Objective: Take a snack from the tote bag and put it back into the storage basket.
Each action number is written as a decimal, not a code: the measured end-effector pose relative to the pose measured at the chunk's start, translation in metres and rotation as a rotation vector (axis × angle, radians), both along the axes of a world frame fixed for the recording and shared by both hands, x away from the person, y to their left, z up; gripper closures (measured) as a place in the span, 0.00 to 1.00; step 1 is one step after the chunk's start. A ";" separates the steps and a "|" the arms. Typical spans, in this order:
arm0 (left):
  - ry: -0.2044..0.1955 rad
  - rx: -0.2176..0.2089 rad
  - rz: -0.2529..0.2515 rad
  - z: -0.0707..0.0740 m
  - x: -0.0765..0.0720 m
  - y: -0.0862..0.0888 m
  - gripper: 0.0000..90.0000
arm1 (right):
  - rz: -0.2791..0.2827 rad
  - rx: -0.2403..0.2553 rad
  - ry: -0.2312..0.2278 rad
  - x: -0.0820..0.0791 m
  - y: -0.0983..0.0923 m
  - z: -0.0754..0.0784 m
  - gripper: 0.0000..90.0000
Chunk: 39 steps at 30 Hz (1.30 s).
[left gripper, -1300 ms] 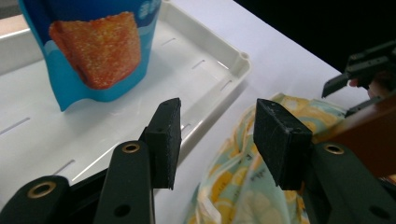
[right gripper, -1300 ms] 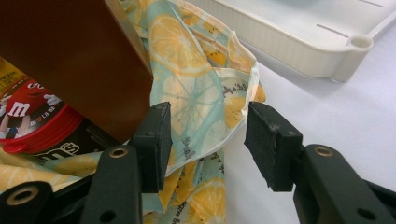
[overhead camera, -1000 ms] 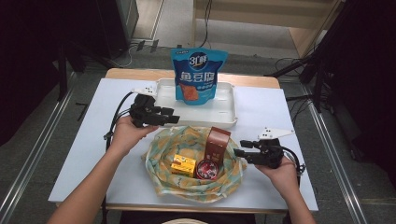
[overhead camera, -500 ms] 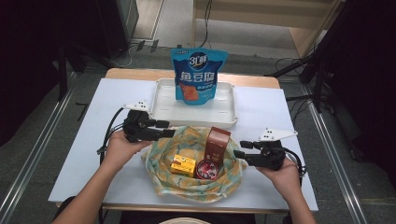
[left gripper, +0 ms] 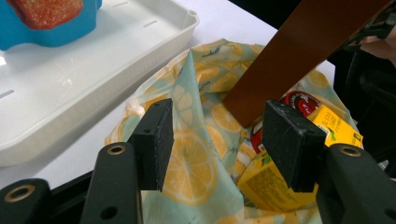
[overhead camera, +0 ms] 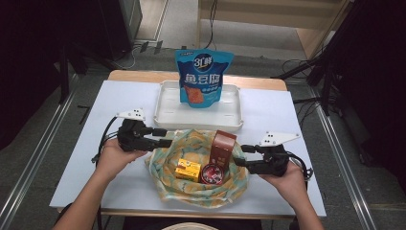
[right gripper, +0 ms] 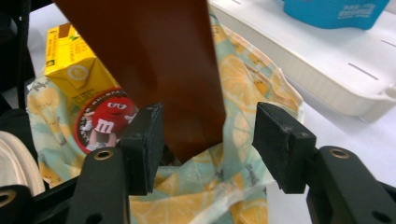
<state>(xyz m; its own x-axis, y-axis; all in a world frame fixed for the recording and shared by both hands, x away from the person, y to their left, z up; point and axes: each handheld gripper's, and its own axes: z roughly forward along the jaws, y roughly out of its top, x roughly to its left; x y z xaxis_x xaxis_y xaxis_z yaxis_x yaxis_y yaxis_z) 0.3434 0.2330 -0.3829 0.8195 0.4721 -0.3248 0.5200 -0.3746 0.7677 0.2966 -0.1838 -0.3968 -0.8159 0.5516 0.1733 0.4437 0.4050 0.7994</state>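
Still unpacking: lemon-print cloth bag between two open grippers

Handling, judged: the lemon-print cloth bag [overhead camera: 197, 184] sits low-centre in the high view, slumped open on the white table [overhead camera: 72, 172]. It looks thin, soft and light, so it will fold rather than lift as one piece. Best hold is probably the rim, one fold per side; a pinch on the body would likely just drag the contents. Inside it:
- brown carton [overhead camera: 223, 146], upright, tall and stiff, likely to tip if the cloth is tugged
- yellow drink box [overhead camera: 187, 169]
- round M&M's tin [overhead camera: 211, 173], touching the drink box

Grippers: the left gripper [overhead camera: 163, 137] is at the bag's upper-left rim, jaws apart and just been opening, with cloth between the pads but not pinched. The right gripper [overhead camera: 243, 155] is at the right rim beside the brown carton, jaws also apart and just been opening, holding nothing.

Views compared:
- High view gives the layout: white tray [overhead camera: 165, 108] above the bag, with the blue snack pouch [overhead camera: 203, 76] standing in it.
- Left gripper view shows a raised cloth fold [left gripper: 194, 93] standing between its pads [left gripper: 156, 140], and the carton leaning across the upper right.
- Right gripper view shows the carton's lower corner [right gripper: 187, 116] between its pads and the red character print on the tin [right gripper: 105, 121], too small to read from above.
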 end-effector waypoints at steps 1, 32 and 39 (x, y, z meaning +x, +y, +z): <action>0.011 0.008 -0.009 0.000 0.001 0.001 0.48 | 0.003 -0.002 0.001 -0.001 0.001 0.001 0.49; 0.026 -0.009 -0.012 0.000 -0.001 0.013 0.45 | 0.096 -0.021 -0.061 0.002 0.035 0.037 0.33; 0.035 -0.018 -0.010 -0.002 0.000 0.014 0.45 | 0.111 -0.028 -0.058 0.010 0.043 0.043 0.29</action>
<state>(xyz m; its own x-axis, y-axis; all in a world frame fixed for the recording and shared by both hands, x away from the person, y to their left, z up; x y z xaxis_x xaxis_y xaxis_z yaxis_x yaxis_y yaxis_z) 0.3439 0.2473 -0.3850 0.8122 0.4577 -0.3618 0.5429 -0.3660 0.7558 0.3068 -0.1407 -0.3538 -0.8805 0.4613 0.1096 0.3479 0.4715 0.8103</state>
